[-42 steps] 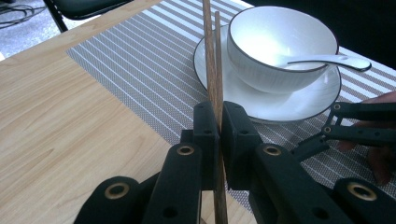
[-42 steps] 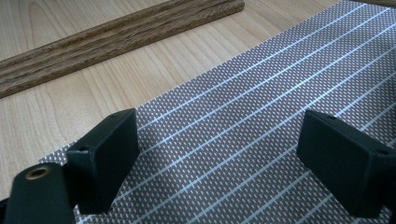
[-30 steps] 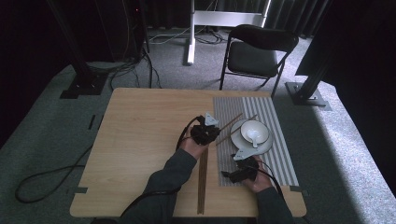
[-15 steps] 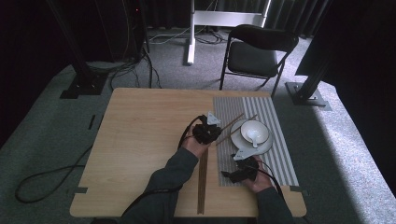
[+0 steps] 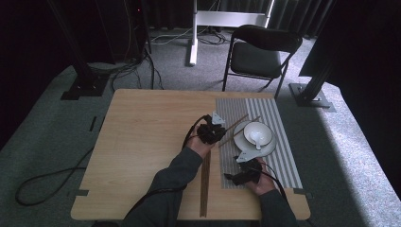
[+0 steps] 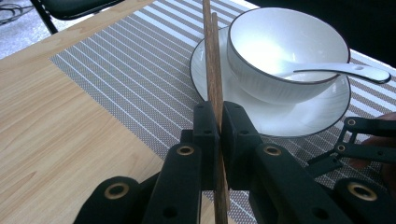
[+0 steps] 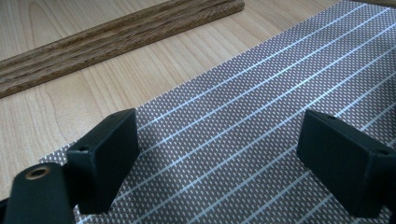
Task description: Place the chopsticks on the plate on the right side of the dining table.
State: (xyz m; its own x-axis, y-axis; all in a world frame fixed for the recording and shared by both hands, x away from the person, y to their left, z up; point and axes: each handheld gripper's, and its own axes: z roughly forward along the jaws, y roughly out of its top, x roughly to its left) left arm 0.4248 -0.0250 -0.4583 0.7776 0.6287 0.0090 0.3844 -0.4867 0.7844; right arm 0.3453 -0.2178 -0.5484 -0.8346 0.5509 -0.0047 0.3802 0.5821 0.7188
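My left claw [image 6: 215, 122] is pressed together on a pair of wooden chopsticks [image 6: 212, 60], which pass between its jaws. Just beyond the claw, to the right of the chopsticks, stands a white bowl [image 6: 280, 51] on a white plate [image 6: 299, 116], with a white spoon [image 6: 341, 71] lying inside the bowl. All of these rest on a striped placemat [image 6: 130, 79] on the wooden surface [image 6: 51, 126]. The chopsticks point straight away from the claw, their long axis running close past the bowl's rim, over the edge of the plate. My right claw [image 7: 233, 154] is spread wide above the placemat, holding nothing; beyond it a wooden strip [image 7: 107, 37] lies on the surface.
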